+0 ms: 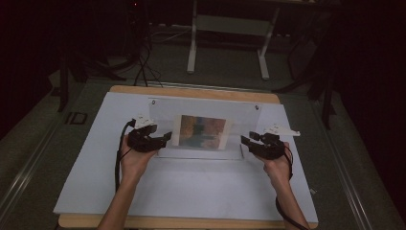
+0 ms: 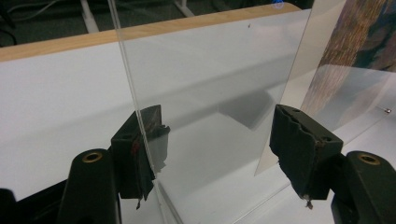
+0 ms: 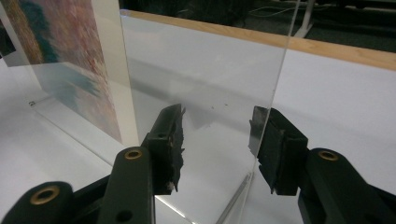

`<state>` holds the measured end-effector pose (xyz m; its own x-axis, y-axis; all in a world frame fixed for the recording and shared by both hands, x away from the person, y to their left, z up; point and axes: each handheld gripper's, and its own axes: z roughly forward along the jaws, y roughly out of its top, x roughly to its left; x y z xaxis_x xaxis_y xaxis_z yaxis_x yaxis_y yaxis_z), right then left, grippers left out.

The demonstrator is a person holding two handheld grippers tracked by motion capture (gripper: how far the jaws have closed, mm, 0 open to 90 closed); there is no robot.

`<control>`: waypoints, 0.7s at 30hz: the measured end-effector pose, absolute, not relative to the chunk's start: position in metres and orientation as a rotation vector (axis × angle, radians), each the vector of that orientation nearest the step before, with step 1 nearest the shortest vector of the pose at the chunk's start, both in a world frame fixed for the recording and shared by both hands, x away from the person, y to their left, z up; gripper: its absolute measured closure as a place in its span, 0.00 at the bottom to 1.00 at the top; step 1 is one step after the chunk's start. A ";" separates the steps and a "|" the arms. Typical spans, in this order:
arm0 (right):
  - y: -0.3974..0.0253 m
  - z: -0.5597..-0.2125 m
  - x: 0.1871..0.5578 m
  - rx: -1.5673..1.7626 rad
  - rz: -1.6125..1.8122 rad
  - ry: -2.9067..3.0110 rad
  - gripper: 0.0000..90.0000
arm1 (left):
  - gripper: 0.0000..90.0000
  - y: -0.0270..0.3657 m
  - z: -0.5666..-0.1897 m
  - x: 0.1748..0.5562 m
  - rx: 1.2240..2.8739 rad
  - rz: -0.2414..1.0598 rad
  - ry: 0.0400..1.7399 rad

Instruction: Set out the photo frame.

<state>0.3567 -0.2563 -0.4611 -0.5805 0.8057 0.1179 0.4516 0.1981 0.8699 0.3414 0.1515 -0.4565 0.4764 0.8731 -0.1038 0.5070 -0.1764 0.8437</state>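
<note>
Clear acrylic forms the task's thing: a transparent display stand (image 1: 201,129) that rises from the middle of the white sheet (image 1: 191,187) covering the wooden table (image 1: 191,92). All positions below are given relative to this stand.

At the stand's left edge, the left gripper (image 1: 163,139) is held in the person's left hand (image 1: 134,160). In the left gripper view its jaws are spread wide and grip nothing. The near jaw sits at the left edge of the front pane (image 2: 205,93), apparently just touching it; the far jaw stands well apart, on the other side of that pane.

Inside the stand, between its panes, a printed picture (image 1: 201,130) with a white border faces the person.

At the stand's right edge, the right gripper (image 1: 246,140) is held in the right hand (image 1: 276,165). In the right gripper view its jaws are likewise spread, with the pane's right edge (image 3: 275,93) between them, close to one jaw. Nothing is pinched.

Handling assessment: the stand is judged stiff, light and smooth, so it is likely to slip under a weak pinch and to scratch or crack under a hard one. The best hold appears to be on the two vertical side edges, low down near the folded base, with both grippers closing evenly so the stand does not twist or tip.
</note>
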 end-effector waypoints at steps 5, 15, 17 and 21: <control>-0.257 -0.462 0.356 1.174 1.344 2.116 0.60 | 0.38 0.152 -0.457 0.340 1.830 0.517 1.160; -0.259 -0.466 0.351 1.154 1.363 2.123 0.60 | 0.39 0.153 -0.462 0.334 1.820 0.520 1.140; -0.259 -0.466 0.351 1.153 1.367 2.122 0.60 | 0.39 0.154 -0.464 0.333 1.809 0.520 1.132; -0.259 -0.467 0.348 1.145 1.371 2.107 0.60 | 0.40 0.156 -0.467 0.332 1.797 0.521 1.115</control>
